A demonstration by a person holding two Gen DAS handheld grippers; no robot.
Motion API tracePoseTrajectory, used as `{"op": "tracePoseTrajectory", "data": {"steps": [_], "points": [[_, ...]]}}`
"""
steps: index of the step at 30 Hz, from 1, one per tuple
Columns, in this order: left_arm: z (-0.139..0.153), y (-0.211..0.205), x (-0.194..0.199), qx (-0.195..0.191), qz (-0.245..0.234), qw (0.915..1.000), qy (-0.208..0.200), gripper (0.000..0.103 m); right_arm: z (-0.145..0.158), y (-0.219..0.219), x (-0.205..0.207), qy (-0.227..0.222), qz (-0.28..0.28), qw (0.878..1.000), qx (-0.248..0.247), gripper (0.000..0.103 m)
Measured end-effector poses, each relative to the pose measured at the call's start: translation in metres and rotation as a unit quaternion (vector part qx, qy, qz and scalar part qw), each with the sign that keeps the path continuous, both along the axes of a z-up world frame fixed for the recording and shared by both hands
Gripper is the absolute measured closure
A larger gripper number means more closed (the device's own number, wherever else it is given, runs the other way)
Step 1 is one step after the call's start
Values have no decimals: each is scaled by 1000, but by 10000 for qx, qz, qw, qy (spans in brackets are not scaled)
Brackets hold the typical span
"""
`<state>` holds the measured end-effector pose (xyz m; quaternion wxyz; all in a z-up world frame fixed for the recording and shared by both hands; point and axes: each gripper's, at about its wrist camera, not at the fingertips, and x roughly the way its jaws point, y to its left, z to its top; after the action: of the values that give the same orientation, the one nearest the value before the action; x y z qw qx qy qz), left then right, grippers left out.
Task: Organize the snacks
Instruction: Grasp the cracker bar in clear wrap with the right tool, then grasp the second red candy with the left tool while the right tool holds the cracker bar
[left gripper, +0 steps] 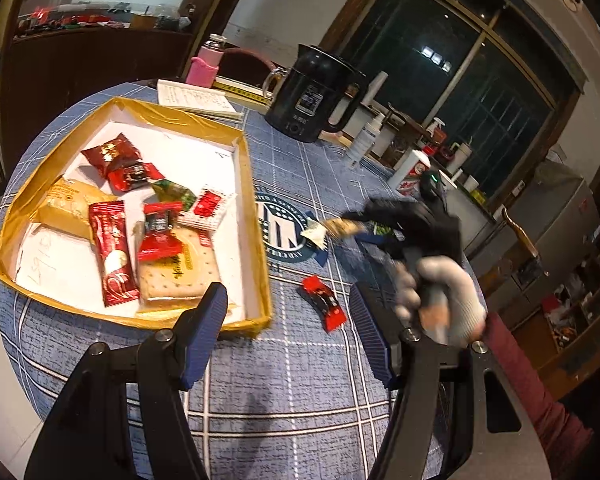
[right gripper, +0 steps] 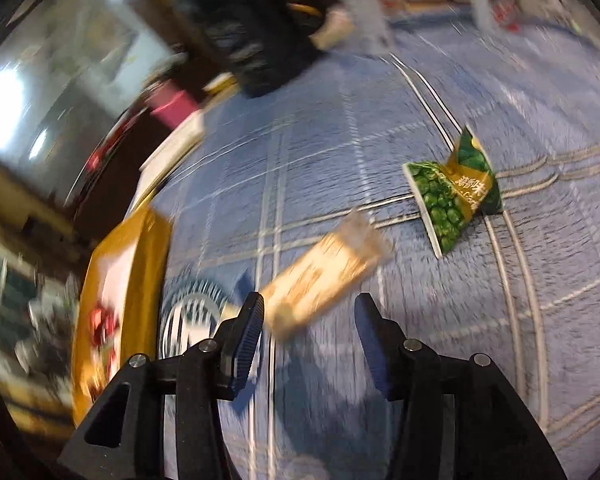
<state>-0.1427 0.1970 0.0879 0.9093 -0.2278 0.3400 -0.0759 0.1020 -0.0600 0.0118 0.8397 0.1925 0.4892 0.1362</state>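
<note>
A gold-rimmed box [left gripper: 256,216] on the blue plaid tablecloth holds several snack packets, among them a red stick packet [left gripper: 112,256] and a cracker pack [left gripper: 180,272]. My left gripper [left gripper: 288,316] is open and empty above the cloth beside the box. A small red candy [left gripper: 324,306] lies between its fingers' line of sight. My right gripper [right gripper: 308,320] is open, just behind a tan snack bar [right gripper: 320,280] on the cloth; the bar [left gripper: 340,226] also shows in the left wrist view. A green pea packet [right gripper: 452,196] lies further right. The right wrist view is motion-blurred.
A black kettle [left gripper: 312,100], a pink bottle [left gripper: 204,66], papers [left gripper: 196,100], a spray bottle [left gripper: 366,136] and a white jar [left gripper: 410,172] stand along the table's far side. The gold box's rim [right gripper: 140,280] is left of the right gripper.
</note>
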Motion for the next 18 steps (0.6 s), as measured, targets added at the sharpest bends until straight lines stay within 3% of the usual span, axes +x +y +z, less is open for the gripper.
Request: {"op": "tracePoseTrajectory", "data": {"steps": [3, 8, 10, 12, 18], "points": [[1, -7, 0, 43, -77, 10000, -10, 40, 5, 16, 11, -14, -70, 9995, -314, 39], [-3, -15, 4, 35, -172, 9998, 52, 40, 4, 53, 9, -160, 167, 9901, -1385, 35], [-4, -19, 5, 56, -217, 9997, 72, 40, 4, 60, 6, -230, 223, 9836, -1773, 46], [-4, -22, 5, 102, -230, 9997, 71, 40, 3, 56, 0, -342, 258, 9801, -1940, 69], [-4, -35, 10, 217, -377, 9990, 136, 40, 2, 21, -30, -494, 566, 9793, -1882, 70]]}}
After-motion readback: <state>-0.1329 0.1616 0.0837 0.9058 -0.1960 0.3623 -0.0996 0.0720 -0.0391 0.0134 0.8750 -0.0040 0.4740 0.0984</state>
